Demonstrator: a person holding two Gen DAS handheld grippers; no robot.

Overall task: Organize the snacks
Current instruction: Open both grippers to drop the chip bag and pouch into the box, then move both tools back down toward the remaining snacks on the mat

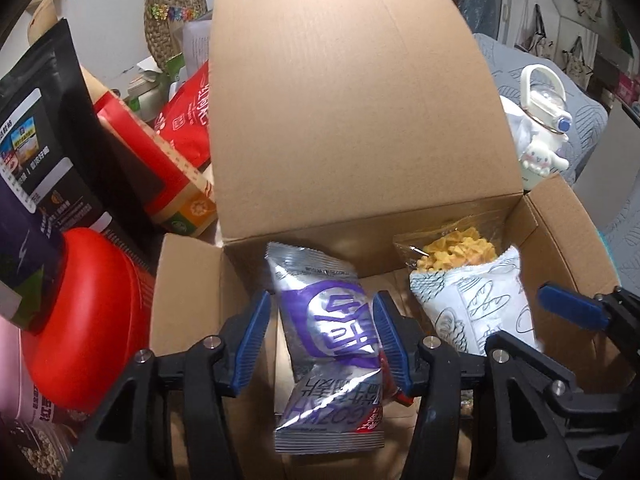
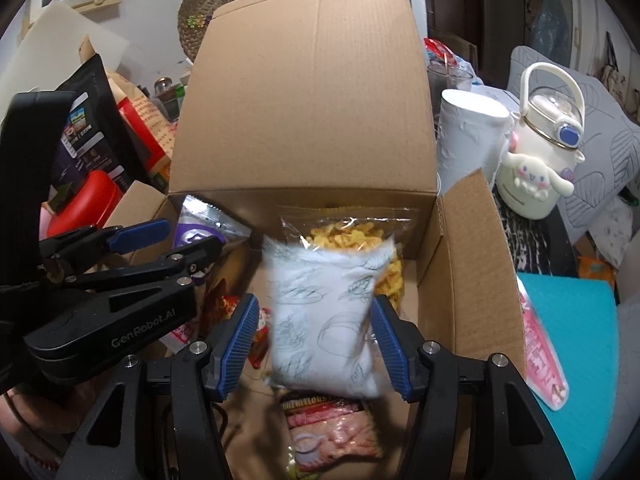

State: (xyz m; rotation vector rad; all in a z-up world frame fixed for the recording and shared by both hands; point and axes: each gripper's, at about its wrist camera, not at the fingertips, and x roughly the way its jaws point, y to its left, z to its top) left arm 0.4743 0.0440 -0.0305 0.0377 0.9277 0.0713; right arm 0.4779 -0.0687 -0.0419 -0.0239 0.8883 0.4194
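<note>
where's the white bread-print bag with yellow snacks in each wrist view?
Left wrist: white bread-print bag with yellow snacks sits right of centre inside the brown cardboard box, beyond the left claw.
Right wrist: same bag, blurred, at centre between the right claw's fingers.
Shared landmark: cream character water bottle, right of the box.

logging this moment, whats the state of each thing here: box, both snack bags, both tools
cardboard box: open, flaps up
silver and purple snack bag: upright between the left tool's pads, gap on the left side
white bread-print bag: blurred, over the box between the right tool's pads, clear of both
left tool: open
right tool: open
</note>
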